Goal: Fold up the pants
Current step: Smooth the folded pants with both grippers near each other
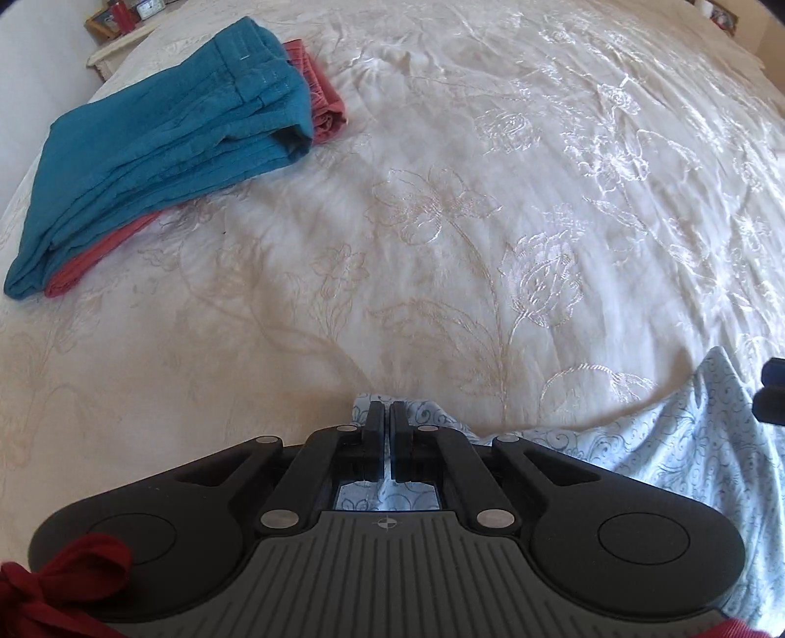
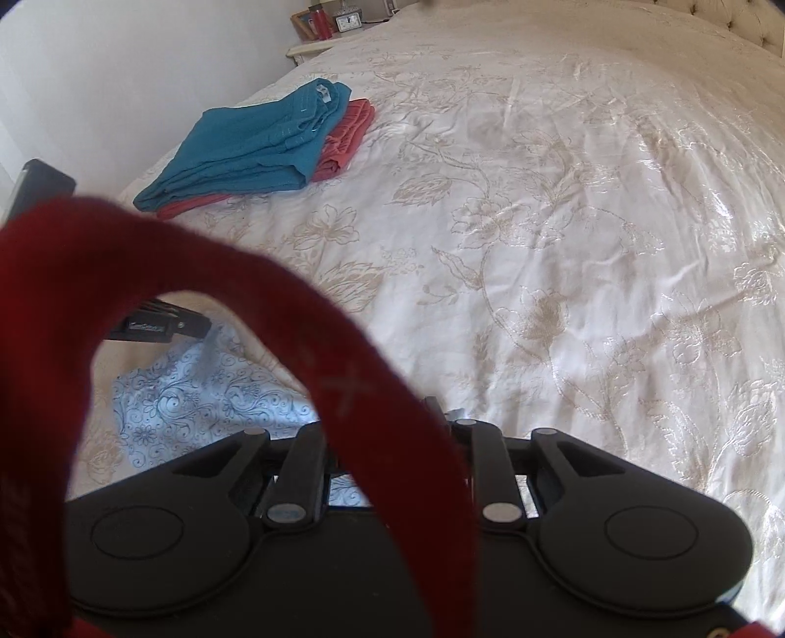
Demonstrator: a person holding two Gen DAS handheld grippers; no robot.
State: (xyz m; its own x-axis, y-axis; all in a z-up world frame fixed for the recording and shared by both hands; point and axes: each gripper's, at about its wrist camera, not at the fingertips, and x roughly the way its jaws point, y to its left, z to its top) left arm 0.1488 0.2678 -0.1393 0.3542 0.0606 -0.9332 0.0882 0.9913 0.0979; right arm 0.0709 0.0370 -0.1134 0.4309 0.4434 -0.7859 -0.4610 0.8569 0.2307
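Covering nearly everything in both views, the bedspread (image 1: 490, 196) is cream with a stitched flower pattern, and it lies wrinkled but flat. Toward its far left corner sit the teal pants (image 1: 162, 162), folded, resting on top of the red pants (image 1: 321, 103), also folded, whose edges stick out on the near and far sides. Well apart from that pile, at the near edge of the bed, lie the light blue pants (image 1: 687, 456) with a dark swirl print, rumpled and not yet folded.

The left gripper (image 1: 387, 422) points steeply down at one edge of that printed cloth, its jaws pressed together and pinching a fold of it; cloth shows through the window behind the fingers. The right gripper (image 2: 392, 422) is mostly hidden by a blurred dark red strap (image 2: 343, 373) that loops across its camera, so I cannot tell whether its jaws are spread or whether anything sits between them. Printed cloth shows just beneath it. Beyond the bed's far left corner, a nightstand (image 2: 314, 49) holds a small clock (image 2: 349, 22).
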